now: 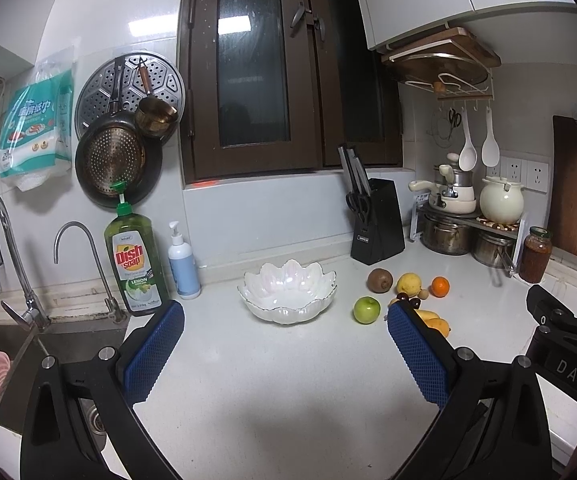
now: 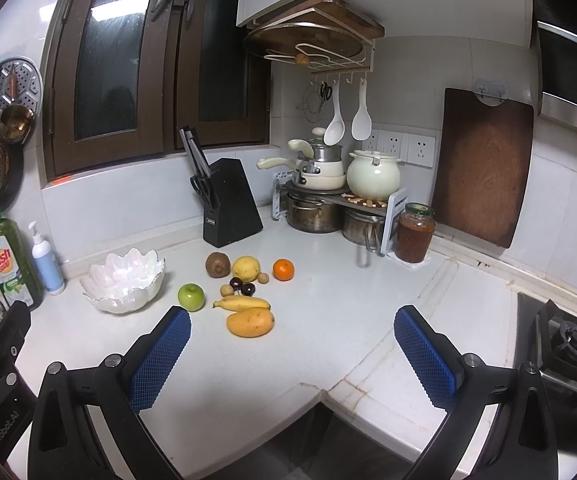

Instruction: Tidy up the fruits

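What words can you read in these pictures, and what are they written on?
"Dish soap" and "LEMON": green bottle by the sink.
"DAS": black body of the right tongs.
"Robot.AI", first letters cut off: black body of the left tongs.
Paper towel pack on the wall: large Chinese characters, too blurred to read.
Knife block label: too small to read.

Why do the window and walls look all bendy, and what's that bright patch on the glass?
In both wrist views the fisheye lens curves straight edges near the borders; in the left wrist view the window mirrors a ceiling light; in the right wrist view the corners go dark.
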{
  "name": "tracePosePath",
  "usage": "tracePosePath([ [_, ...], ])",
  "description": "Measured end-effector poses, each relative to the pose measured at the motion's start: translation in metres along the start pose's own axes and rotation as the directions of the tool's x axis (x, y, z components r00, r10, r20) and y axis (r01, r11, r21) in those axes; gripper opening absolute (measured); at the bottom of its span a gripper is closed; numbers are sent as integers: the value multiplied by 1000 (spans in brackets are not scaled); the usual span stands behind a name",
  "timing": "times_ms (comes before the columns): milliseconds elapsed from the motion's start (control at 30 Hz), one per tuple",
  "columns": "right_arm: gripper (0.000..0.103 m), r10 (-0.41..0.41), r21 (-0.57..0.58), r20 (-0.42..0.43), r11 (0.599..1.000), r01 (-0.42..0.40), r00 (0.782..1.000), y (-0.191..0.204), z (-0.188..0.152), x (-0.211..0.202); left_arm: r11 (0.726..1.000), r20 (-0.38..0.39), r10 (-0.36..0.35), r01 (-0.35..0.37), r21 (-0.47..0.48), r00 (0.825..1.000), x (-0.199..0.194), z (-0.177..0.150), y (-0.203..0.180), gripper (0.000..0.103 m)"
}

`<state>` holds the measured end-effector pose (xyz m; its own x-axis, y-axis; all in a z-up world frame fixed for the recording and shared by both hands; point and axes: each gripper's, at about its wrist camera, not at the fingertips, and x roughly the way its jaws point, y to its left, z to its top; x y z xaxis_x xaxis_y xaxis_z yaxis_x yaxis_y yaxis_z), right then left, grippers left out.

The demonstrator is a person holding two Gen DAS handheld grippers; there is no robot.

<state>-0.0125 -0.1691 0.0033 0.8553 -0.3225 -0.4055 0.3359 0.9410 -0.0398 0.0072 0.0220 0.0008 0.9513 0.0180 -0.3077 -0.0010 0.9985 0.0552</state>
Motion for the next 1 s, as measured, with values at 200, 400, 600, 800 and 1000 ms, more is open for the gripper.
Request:
tracePosePath([
  [200, 103, 0, 2, 3, 1000, 0, 1000, 1, 0, -1, 1000, 12, 1, 0, -3, 1000, -1, -1, 1, 103],
  [400, 103, -2, 3, 2, 1000, 2, 1000, 1, 1, -2, 1000, 10, -5, 5, -2, 1000, 0, -1, 1, 103],
  [600, 103, -2, 2, -2, 1000, 2, 1000, 3, 2, -1, 1000, 5, -16, 16, 3, 1000, 5, -1, 3, 103],
  [800, 103, -6, 0, -12, 1000, 6, 1000, 9, 0, 4, 999, -3, -33, 33, 14, 999, 14, -3, 6, 103],
  [1000, 103, -8, 6, -38, 1000, 9, 999, 16, -7, 13, 997, -30, -63, 64, 33, 998, 26, -11, 7, 103],
])
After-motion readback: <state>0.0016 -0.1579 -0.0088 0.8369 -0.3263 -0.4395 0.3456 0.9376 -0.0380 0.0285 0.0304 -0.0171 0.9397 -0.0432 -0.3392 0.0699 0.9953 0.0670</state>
